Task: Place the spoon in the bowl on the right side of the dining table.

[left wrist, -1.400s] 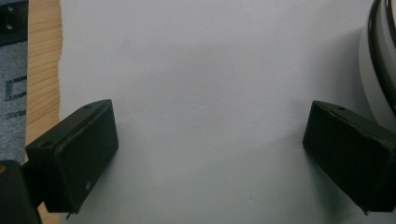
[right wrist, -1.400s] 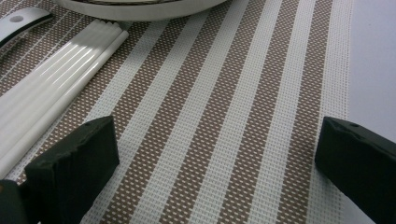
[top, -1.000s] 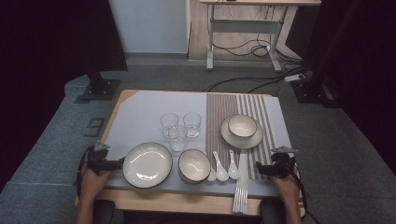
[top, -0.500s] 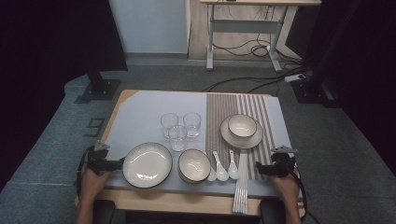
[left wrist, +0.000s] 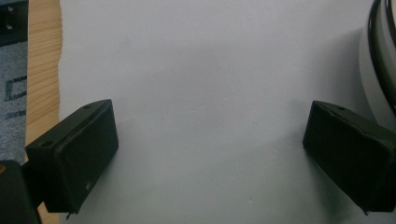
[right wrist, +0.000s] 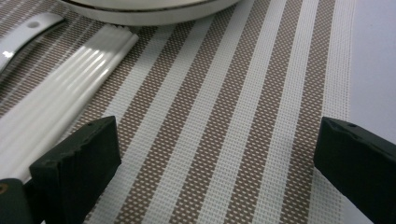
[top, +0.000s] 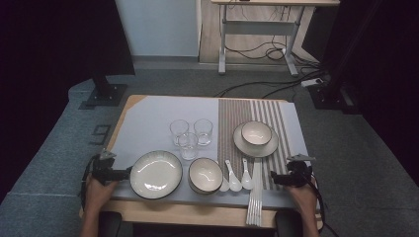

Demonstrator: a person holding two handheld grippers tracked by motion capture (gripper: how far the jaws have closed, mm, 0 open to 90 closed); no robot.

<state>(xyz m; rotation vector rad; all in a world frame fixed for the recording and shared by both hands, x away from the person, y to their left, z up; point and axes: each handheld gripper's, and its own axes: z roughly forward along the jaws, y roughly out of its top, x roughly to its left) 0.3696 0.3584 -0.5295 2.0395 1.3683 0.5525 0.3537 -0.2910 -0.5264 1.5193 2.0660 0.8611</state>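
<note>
The left gripper (top: pixel 126 174) was held low at the table's near left edge, its jaws spread wide with nothing between them; in the left gripper view, bare grey table surface (left wrist: pixel 205 93) was seen between the two black jaws. The large dark-rimmed plate (top: pixel 156 174) was positioned just beside the tip of that gripper, on its inner side, and the plate's rim was seen close behind one jaw in the left gripper view (left wrist: pixel 383 56); contact could not be confirmed. The right gripper (top: pixel 274 179) was held low at the near right edge, its jaws likewise spread wide and empty, over the striped placemat (right wrist: pixel 224 121). The bundle of white chopsticks (top: pixel 255 195) was laid just beside this gripper's tip on its inner side, apart from it, and was seen alongside one jaw in the right gripper view (right wrist: pixel 60 102). Beyond the chopsticks, two white spoons (top: pixel 233 177) and a bowl (top: pixel 205 175) were placed, between the two grippers. Ahead of the right gripper, a bowl set on a saucer (top: pixel 256 134) was located on the placemat. Three clear glasses (top: pixel 189 134) were grouped farther ahead, well apart from both grippers.
</note>
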